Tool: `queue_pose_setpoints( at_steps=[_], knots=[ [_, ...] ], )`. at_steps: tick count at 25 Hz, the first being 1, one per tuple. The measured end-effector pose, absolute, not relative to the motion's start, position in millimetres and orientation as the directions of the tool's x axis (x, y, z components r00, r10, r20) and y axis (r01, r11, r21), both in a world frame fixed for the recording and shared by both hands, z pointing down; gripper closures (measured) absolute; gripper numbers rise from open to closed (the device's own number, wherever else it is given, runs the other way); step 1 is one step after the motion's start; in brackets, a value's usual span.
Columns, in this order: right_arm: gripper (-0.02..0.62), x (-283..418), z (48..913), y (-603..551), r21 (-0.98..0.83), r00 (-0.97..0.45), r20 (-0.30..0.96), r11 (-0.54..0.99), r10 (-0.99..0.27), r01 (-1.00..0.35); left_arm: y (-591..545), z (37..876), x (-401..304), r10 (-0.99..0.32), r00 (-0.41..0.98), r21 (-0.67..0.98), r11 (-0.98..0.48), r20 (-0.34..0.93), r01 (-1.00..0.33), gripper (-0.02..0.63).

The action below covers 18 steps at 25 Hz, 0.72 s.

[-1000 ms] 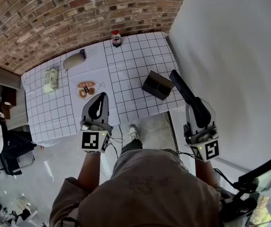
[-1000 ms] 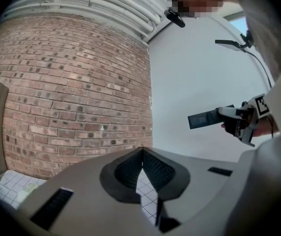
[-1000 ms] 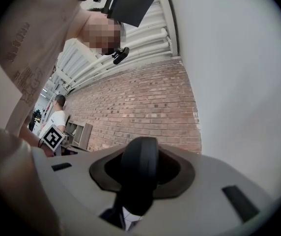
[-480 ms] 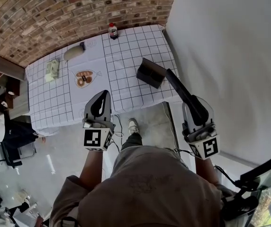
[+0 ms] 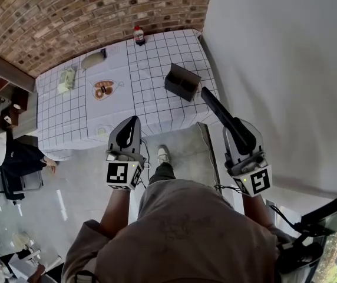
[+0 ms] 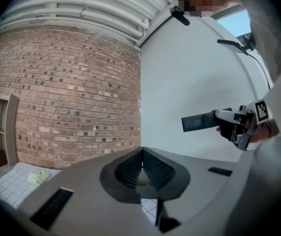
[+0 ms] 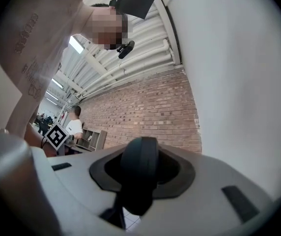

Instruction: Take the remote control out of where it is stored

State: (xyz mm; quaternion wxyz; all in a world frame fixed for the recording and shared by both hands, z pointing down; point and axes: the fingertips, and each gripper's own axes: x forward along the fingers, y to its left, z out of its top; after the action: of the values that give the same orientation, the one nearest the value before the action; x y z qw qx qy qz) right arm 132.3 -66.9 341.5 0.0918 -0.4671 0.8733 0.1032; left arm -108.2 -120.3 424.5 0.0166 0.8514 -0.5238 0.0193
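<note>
Remote control, a long black plastic bar: out of its store, held by its near end in the right gripper, jaws part-way closed and pressing on its sides.

Changes, largest thing first. Table under a white cloth ruled in a black grid: smaller and higher in the head view than a second ago, fronted by more bare floor. Dark open-topped box: unmoved by the table's right edge, toward the near right corner, interior too shadowed to judge. Remote: a second ago reaching almost to the box, half a second ago still close by, now clearly apart from it, tip aimed toward that same corner. Left gripper: jaws closed tip to tip on nothing, level beside the right one, as before. Small red-capped bottle: at the table's far edge, untouched.

Reads, by judgement, as the take-out step finished; leaves only carrying off or setting down.

View against view. Only in the head view: box and remote together, hence the gap between them. Only in the left gripper view: the remote side-on against the white wall, clamped and roughly level. Only in the right gripper view: the remote end-on, filling the space between the jaws, brick wall behind.
</note>
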Motion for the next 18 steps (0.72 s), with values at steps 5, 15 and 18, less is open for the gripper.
queue_pose_setpoints(
  at_steps=[5, 15, 18],
  knots=[
    [0.480, 136, 343, -43, 0.100, -0.557, -0.263, 0.552, -0.788, -0.828, -90, 433, -103, -0.896, 0.439, 0.012, -0.439, 0.067, -0.898, 0.595],
    [0.480, 149, 350, 19, 0.127, -0.612, -0.264, 0.602, -0.746, -0.789, -9, 432, -91, -0.928, 0.369, 0.008, -0.369, 0.055, -0.929, 0.595],
    [0.480, 155, 354, 37, 0.135, -0.629, -0.259, 0.617, -0.733, -0.775, 15, 435, -87, -0.938, 0.342, 0.006, -0.342, 0.062, -0.940, 0.594]
  ],
)
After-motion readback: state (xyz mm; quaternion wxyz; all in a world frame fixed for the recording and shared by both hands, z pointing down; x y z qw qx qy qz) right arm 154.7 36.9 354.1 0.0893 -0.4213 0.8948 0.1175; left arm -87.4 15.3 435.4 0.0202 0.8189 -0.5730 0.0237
